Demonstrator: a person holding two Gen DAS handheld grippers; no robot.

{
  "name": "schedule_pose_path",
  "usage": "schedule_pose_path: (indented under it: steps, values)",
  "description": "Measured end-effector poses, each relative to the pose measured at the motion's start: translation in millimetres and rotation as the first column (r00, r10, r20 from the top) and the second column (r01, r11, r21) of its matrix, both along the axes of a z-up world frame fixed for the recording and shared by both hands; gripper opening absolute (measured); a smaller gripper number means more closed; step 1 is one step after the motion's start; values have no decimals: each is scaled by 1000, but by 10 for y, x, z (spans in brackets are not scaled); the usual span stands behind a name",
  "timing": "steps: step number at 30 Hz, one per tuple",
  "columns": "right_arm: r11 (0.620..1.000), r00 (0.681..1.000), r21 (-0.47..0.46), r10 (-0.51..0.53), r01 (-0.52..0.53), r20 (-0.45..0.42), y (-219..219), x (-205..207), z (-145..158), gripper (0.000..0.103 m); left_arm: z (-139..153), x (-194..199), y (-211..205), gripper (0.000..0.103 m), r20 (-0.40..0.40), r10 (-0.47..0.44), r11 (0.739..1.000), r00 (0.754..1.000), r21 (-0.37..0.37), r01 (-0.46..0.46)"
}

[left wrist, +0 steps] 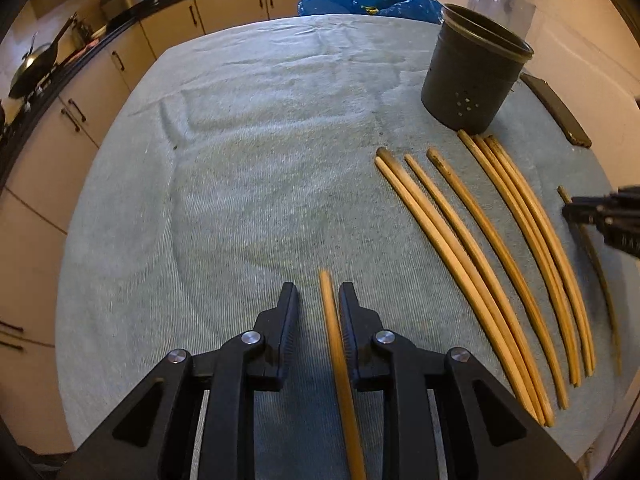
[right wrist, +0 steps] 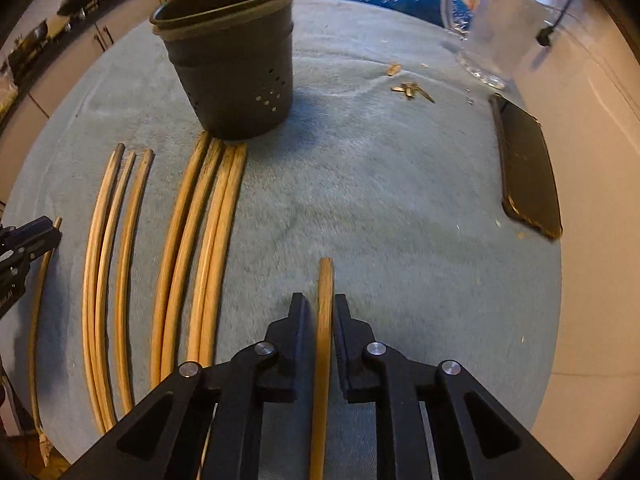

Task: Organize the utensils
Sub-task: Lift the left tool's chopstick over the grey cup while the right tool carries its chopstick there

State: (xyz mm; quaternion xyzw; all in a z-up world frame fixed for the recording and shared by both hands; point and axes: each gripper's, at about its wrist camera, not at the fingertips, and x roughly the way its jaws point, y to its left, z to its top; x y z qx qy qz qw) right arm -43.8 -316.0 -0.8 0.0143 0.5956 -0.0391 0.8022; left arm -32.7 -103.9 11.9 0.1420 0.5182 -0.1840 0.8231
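1. Chopstick (left wrist: 334, 336) lies between the left hand-held gripper (left wrist: 319, 300) jaws, long axis along the fingers, pointing away; jaws part open, right finger touching, not clamped.
2. Second chopstick (right wrist: 325, 312) sits likewise in the right hand-held gripper (right wrist: 319, 308); narrow gaps, grip uncertain.
3. Loose chopsticks (left wrist: 480, 252) lie parallel on the desk (left wrist: 240, 160).
4. Cup (right wrist: 232, 60) stands ahead-left of the right one, which looks nearer.
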Motion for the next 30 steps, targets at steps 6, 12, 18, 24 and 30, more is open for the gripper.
schedule_pose_path:
  steps: [6,12,18,24,30]
  values:
    - [1000,999,27,12,-13,35,49,0,31,7,43,-42,101,5,12,23,998,1000,-56,-22]
    - [989,969,147,-51,16,242,-22,-380,344,7,570,-339,239,5,144,53,986,988,-163,-29]
    - [984,892,176,-88,9,444,-7,-906,795,7,1178,-826,296,5,317,51,966,947,-255,34]
    - [987,806,159,-80,-18,587,132,-1315,1233,7,1571,-1113,259,5,408,52,942,911,-323,91]
    - [983,722,179,-103,-29,685,164,-1574,1525,7,1851,-1308,243,5,459,58,909,886,-391,143]
